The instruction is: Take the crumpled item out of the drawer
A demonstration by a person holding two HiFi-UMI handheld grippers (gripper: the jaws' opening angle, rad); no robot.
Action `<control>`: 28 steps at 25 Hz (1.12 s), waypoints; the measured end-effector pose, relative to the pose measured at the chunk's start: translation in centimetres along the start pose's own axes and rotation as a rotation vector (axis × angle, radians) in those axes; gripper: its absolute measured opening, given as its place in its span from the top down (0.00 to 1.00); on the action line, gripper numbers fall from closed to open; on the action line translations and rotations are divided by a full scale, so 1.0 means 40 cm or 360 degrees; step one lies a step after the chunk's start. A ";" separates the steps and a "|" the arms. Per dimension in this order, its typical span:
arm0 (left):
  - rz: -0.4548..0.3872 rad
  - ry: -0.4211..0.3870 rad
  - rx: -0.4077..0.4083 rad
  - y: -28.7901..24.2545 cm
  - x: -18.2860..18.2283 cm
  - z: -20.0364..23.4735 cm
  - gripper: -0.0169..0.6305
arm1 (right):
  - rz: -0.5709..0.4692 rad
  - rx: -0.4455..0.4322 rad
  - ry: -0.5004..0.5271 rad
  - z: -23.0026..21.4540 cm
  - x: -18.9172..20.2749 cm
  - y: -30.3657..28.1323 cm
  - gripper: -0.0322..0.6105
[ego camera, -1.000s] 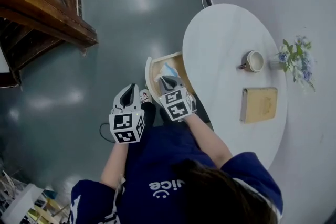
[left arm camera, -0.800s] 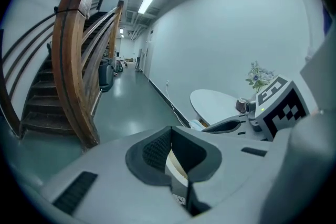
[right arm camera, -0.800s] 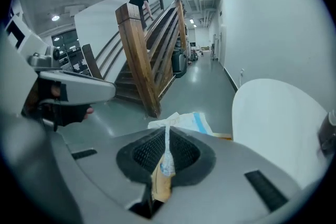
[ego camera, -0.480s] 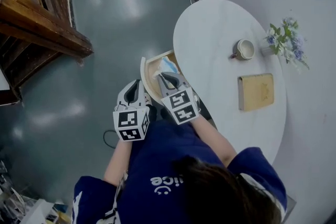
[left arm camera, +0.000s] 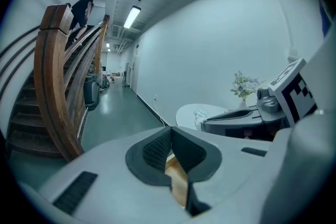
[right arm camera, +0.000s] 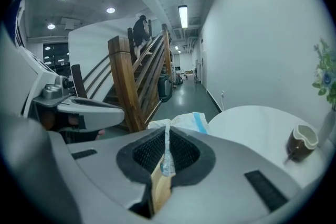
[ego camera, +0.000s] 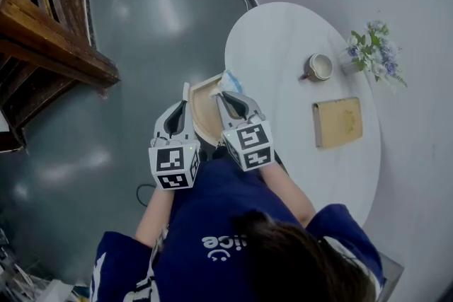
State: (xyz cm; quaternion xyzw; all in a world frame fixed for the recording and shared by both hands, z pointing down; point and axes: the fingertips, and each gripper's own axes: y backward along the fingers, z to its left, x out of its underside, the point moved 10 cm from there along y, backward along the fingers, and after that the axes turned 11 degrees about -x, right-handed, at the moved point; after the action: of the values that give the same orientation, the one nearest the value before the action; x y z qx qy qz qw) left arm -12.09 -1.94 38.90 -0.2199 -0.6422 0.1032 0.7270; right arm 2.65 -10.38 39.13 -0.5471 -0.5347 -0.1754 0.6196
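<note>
Right gripper [ego camera: 225,97] is pinching the crumpled item [ego camera: 230,81], jaws nearly closed, holding it just above the drawer [ego camera: 202,113]. Left gripper [ego camera: 183,102] is hovering beside it, jaws together and empty. Removal looks underway; next it needs carrying clear.

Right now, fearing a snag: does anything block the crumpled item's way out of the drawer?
Nothing visible does. The right gripper pinches the crumpled item over the open drawer's end, beside the table.

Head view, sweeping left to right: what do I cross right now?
wooden staircase -> left gripper -> right gripper, shut on the crumpled item -> mug -> flowers
</note>
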 end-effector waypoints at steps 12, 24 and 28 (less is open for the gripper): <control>-0.0224 -0.0053 0.0085 -0.005 -0.114 -0.037 0.97 | -0.0329 0.0131 0.0095 -0.021 -0.098 0.090 0.90; -0.0533 -0.0141 0.0196 0.022 -0.257 -0.089 0.97 | -0.0640 0.0289 0.0192 -0.018 -0.213 0.188 0.90; -0.0587 -0.0117 0.0219 0.040 -0.285 -0.102 0.97 | -0.0716 0.0313 0.0240 -0.006 -0.234 0.211 0.90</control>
State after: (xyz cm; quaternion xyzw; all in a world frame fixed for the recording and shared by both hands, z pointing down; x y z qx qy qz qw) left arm -9.62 -6.21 27.72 -0.0445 -0.6893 0.0197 0.7229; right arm 6.09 -11.18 27.04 -0.3369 -0.6099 -0.2963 0.6533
